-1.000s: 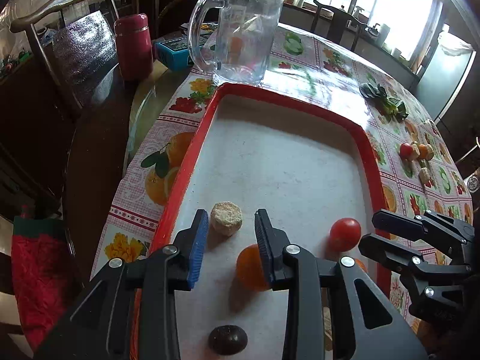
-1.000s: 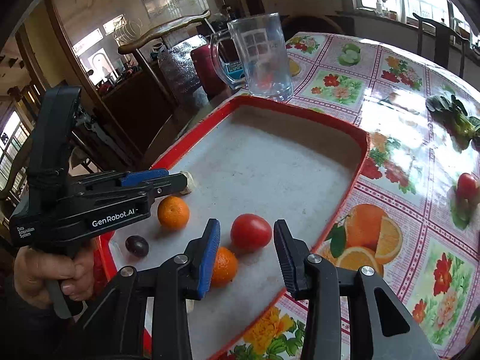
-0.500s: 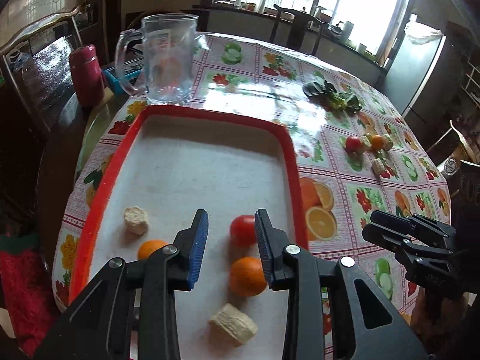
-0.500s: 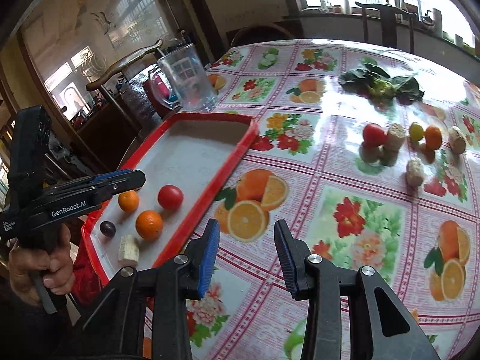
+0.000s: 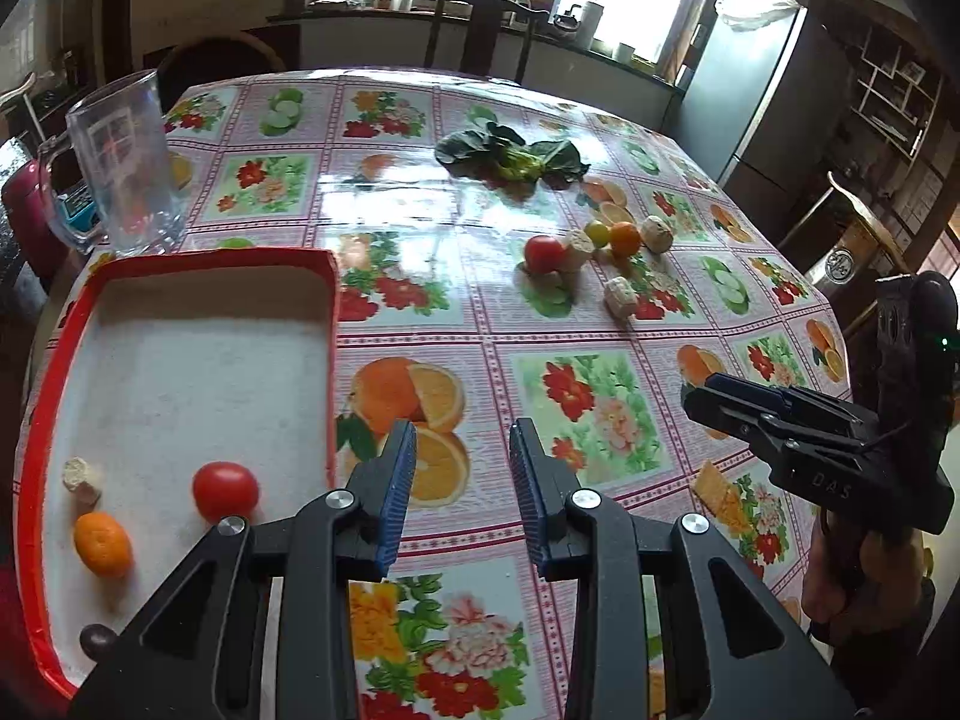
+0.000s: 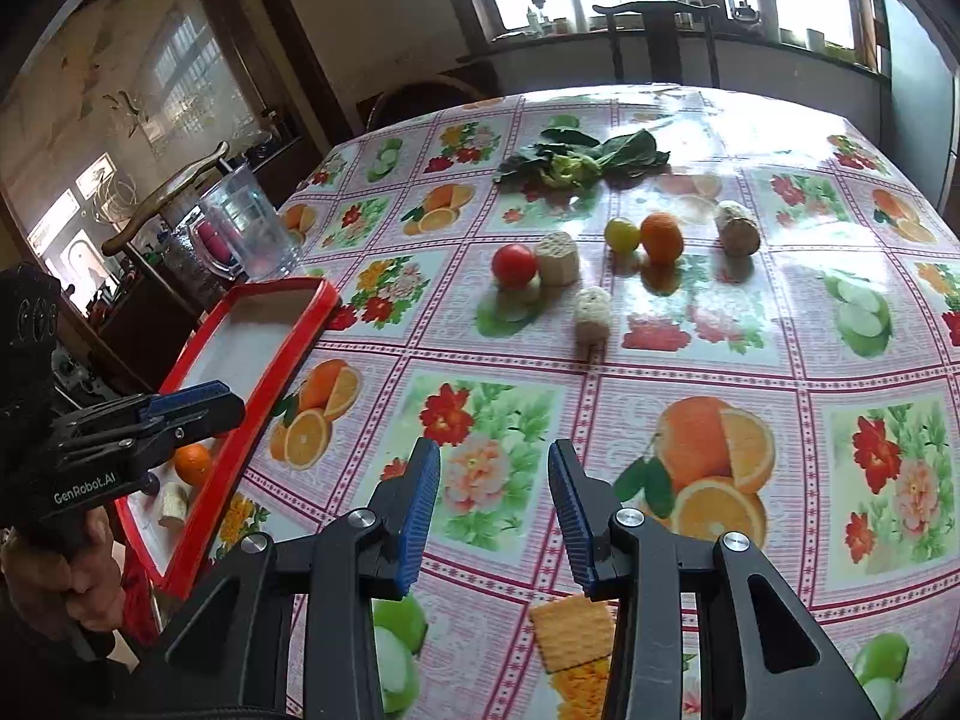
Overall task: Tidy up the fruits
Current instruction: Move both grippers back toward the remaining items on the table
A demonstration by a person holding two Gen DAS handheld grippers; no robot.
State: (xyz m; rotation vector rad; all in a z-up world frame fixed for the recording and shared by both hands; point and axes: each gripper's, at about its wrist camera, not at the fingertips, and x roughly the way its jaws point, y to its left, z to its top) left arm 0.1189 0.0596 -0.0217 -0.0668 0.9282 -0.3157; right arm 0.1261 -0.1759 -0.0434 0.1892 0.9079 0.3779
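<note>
Home dining room/kitchen. Round worktop (image 6: 750,360) under a glossy fruit-and-flower oilcloth, dark carved wooden chairs (image 6: 660,30) around it, a fridge (image 5: 756,102) in the corner, open shelving (image 5: 894,102) beside it. Window ledge (image 6: 690,30) lined with bottles and a kettle, glass mug (image 5: 123,174) and leafy greens (image 6: 579,162) on the worktop.

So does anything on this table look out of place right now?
Yes: a cluster of fruit still lies loose on the tablecloth, outside the red tray. Leafy greens sit bare on the cloth too.
</note>
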